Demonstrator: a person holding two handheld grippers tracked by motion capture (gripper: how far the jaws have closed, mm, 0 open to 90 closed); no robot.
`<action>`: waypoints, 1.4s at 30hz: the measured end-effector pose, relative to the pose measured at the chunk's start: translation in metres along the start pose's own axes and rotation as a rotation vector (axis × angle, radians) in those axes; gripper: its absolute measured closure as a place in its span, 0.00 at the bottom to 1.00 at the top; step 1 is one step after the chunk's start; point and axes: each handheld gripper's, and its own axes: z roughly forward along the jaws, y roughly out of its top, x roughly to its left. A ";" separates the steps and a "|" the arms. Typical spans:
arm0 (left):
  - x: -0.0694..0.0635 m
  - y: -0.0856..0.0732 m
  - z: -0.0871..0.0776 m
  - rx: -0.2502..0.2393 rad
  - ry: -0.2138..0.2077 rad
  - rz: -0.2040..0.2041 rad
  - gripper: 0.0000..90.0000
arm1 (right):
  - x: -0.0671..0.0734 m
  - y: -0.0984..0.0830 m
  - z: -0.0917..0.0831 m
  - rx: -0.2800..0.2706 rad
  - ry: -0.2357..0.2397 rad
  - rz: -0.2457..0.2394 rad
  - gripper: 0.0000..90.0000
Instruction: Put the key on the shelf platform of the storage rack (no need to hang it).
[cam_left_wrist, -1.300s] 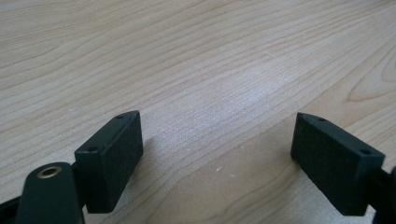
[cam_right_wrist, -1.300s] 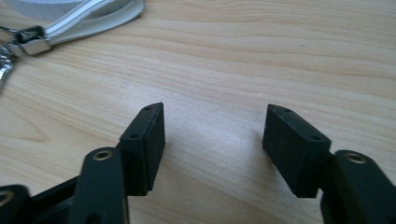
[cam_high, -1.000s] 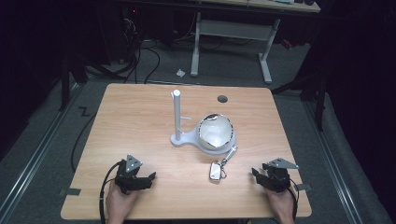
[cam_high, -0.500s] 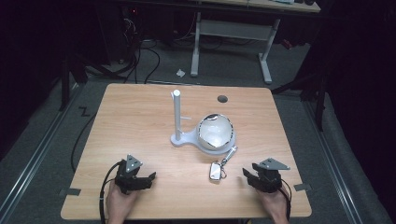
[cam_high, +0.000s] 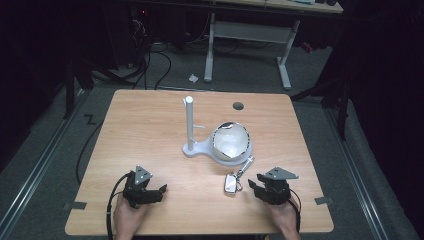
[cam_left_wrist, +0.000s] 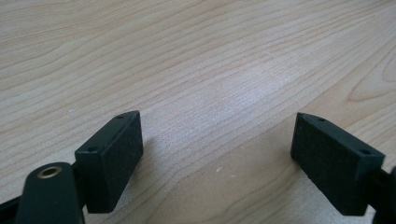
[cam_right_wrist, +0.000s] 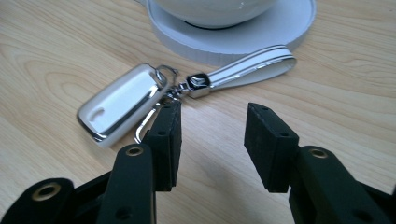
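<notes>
The key fob (cam_right_wrist: 120, 105) lies flat near the surface's (cam_high: 150, 130) front edge, right of centre. Its strap (cam_right_wrist: 252, 67) runs away toward the white stand's base (cam_high: 220, 150), so the long axis points front to back. The right gripper (cam_right_wrist: 212, 140) is just beside it, fingers spread and holding nothing. The left gripper (cam_left_wrist: 219, 158) is at the front left, fingers wide apart.

Pale wood-grain table (cam_high: 150, 130); white stand (cam_high: 190, 125); white bowl (cam_high: 230, 142); white, chrome-edged key fob (cam_right_wrist: 121, 105); white strap (cam_right_wrist: 252, 70); black grippers (cam_high: 145, 192).

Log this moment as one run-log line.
left gripper: open, over bare table | right gripper: open, beside key fob | nothing held
</notes>
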 end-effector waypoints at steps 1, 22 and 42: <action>0.000 0.000 0.000 0.000 0.000 0.000 0.19 | 0.000 0.000 0.000 0.000 0.000 0.000 0.63; 0.000 0.000 0.000 0.002 -0.001 0.000 0.19 | 0.029 0.021 0.025 0.038 0.077 -0.025 0.66; 0.001 0.001 0.000 0.003 -0.006 -0.008 0.19 | 0.026 0.018 0.040 0.086 0.120 0.013 0.82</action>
